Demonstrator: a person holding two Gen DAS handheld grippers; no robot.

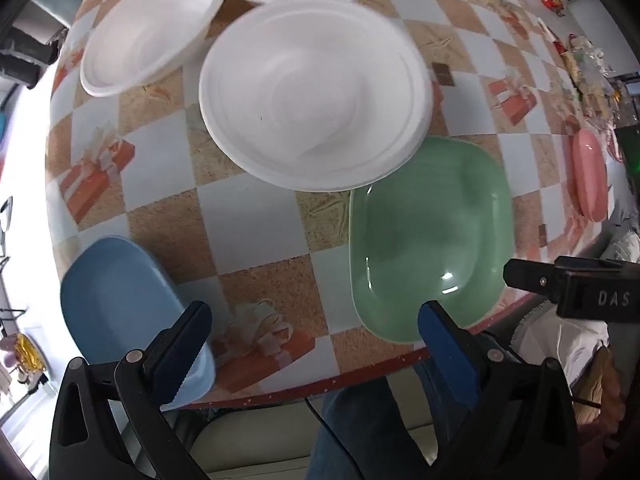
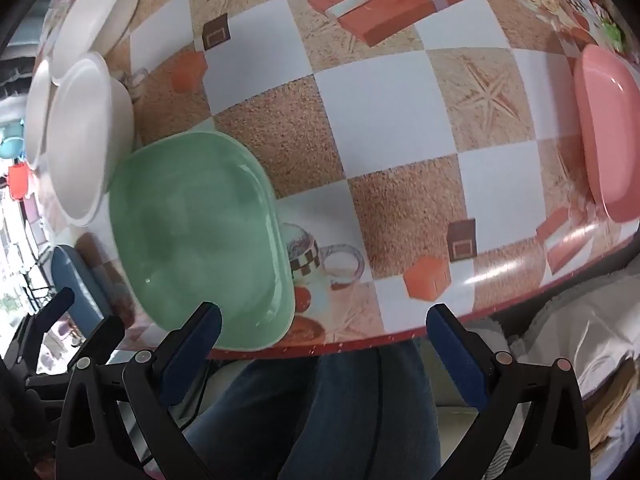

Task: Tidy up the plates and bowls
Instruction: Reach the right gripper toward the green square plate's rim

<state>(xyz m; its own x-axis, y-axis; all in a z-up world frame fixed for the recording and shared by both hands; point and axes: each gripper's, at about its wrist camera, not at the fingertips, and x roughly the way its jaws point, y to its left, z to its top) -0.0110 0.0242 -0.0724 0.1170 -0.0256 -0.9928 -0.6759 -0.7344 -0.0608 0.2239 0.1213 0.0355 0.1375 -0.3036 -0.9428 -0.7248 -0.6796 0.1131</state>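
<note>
Both tools hang above the near edge of the table [image 1: 256, 240], which wears a checkered cloth printed with gift boxes. Nothing is sorted yet, by the look of it.

Left gripper [image 1: 316, 332]: jaws spread wide, nothing between them, pointing down over the cloth between the blue plate [image 1: 120, 292] and the green plate [image 1: 432, 232]. Right gripper [image 2: 324, 332]: jaws likewise released and empty, hovering at the table edge just right of the green plate [image 2: 200, 236]. One of its fingers shows at the right of the left wrist view.

Where the wares lie: three white bowls farther back, the nearest white bowl [image 1: 316, 96] overlapping the green plate's far rim; the pink plate [image 2: 608, 136] well apart at the right; the blue plate at the near left corner, poking past the edge.

Likely step in hand: picking a first plate, probably the green one, as both tools flank it.

Doing it well:
- Take the green plate by its near rim, one finger over and one under (the rim overhangs the table edge, which helps).
- Draw it toward the edge before lifting, so the white bowl resting on it does not tip.
- Bite deep enough; the glaze looks slick.
- Stack the coloured plates together, then nest the bowls.
</note>
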